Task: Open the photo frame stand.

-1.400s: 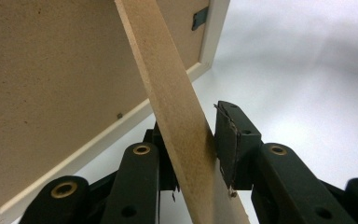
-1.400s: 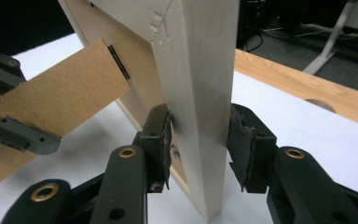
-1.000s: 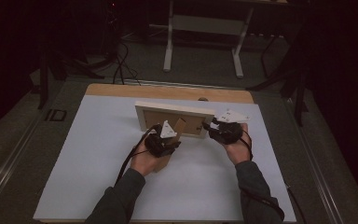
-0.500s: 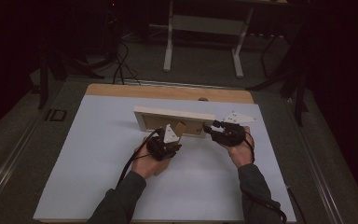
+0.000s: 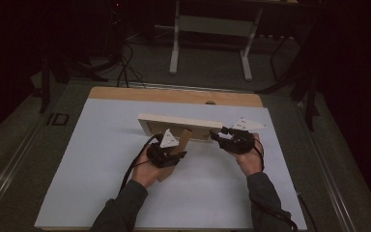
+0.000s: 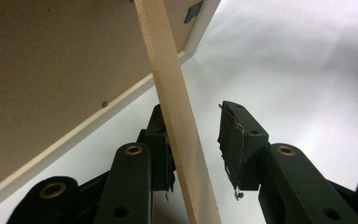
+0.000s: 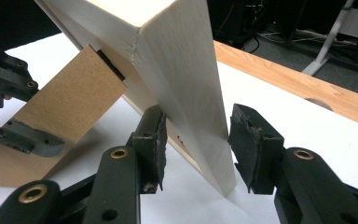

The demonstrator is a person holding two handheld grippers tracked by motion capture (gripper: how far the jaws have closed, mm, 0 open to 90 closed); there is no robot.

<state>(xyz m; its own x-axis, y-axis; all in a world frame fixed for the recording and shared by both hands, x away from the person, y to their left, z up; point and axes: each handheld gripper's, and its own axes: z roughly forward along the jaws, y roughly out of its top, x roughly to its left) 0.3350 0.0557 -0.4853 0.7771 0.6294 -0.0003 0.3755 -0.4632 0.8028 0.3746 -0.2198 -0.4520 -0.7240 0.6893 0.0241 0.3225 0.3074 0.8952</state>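
- Standing a wooden picture frame [image 5: 179, 124] on its easel stand [image 5: 178, 150] is the step in hand, and it looks close to done: the frame rests on its lower long edge on the white table surface [image 5: 101, 169], near the middle and toward the far edge.
- Your left gripper [image 5: 172, 157] straddles the stand. In the left gripper view its jaws have just been opening; the stand [image 6: 177, 121] lies against the left pad [image 6: 161, 154], while the right pad [image 6: 233, 144] stands clear of it.
- Your right gripper [image 5: 220, 137] brackets the frame's right end. In the right gripper view its jaws have also just been opening; the frame's edge [image 7: 191, 70] sits between the pads [image 7: 156, 140] and neither visibly presses on it.
- The frame's long axis runs left to right, roughly parallel to the table's far edge. Its back faces you and its front faces away; it leans back toward you onto the stand.
- The next move probably calls for drawing both grippers straight back without brushing the stand or the frame end, since a nudge could fold the stand and tip the frame.
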